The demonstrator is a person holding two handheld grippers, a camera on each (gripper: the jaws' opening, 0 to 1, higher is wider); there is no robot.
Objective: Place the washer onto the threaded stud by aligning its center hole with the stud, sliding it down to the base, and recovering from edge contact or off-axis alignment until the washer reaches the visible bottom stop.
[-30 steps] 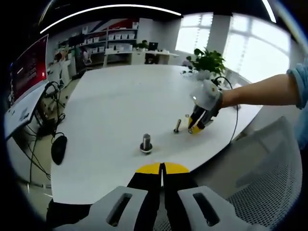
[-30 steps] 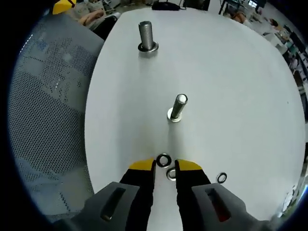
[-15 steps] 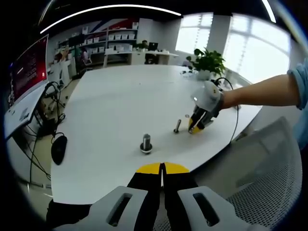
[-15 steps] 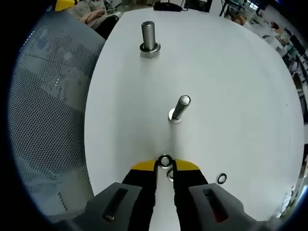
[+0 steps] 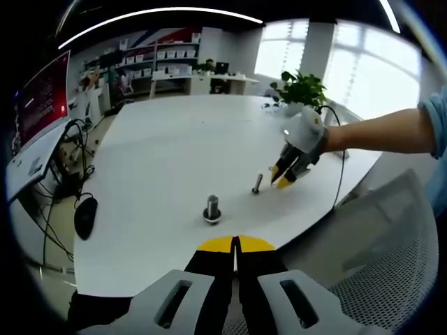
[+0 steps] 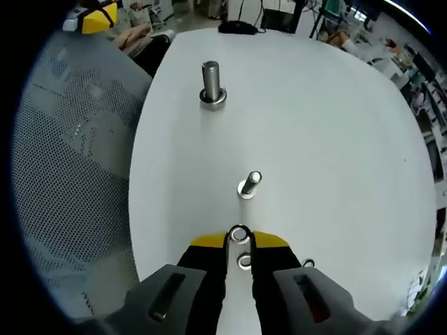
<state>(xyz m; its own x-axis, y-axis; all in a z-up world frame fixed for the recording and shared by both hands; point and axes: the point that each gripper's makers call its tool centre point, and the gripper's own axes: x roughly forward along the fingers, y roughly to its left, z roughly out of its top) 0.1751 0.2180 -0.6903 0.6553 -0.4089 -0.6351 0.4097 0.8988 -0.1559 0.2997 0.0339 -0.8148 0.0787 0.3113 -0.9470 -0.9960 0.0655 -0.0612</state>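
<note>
Two threaded studs are counted on the bench [image 6: 335, 125]: a large stud [image 6: 211, 85] and a small stud [image 6: 249, 185]. Three washers are counted: first washer [image 6: 239, 234], second washer [image 6: 244, 261], third washer [image 6: 308, 264].

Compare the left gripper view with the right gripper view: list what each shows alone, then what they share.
Left gripper view alone: a potted green plant, a black computer mouse, a red wall screen, and the shut left gripper.

Right gripper view alone: a small metal washer pinched in the right gripper, and two more washers on the table below it.

Shared: the white table, the thick threaded stud, the thin threaded stud, a grey mesh chair.
</note>
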